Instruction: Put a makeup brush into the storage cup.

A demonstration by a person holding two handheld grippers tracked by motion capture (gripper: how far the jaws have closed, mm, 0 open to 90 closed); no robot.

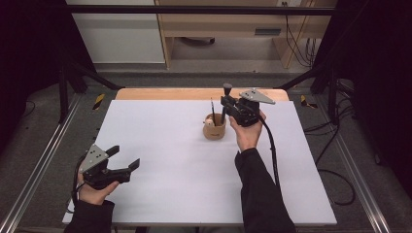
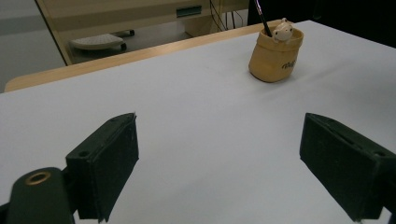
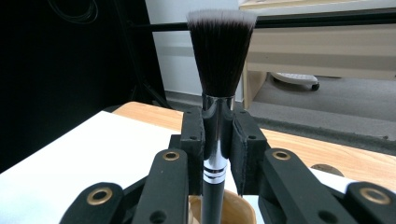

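Observation:
A tan cup-shaped holder (image 1: pixel 214 129) (image 2: pixel 275 56) (image 3: pixel 236 210) stands on the white table top (image 1: pixel 184 170), right of the middle. A thin dark brush (image 1: pixel 212 110) and a small pale figure stick out of it. My right gripper (image 1: pixel 227 106) (image 3: pixel 217 135) hovers just over the holder, shut on the silver ferrule of a black makeup brush (image 1: pixel 226 99) (image 3: pixel 220 51). The brush stands upright, bristles up, its handle reaching down toward the holder's mouth. My left gripper (image 1: pixel 125 157) (image 2: pixel 219 163) rests at the table's near left corner, open, with nothing between its jaws.
A wooden strip (image 1: pixel 199 93) runs along the table's far edge. Beyond it stands a wooden desk (image 1: pixel 233 29) with cables (image 1: pixel 299 48) on the floor. Dark frame posts stand at both sides.

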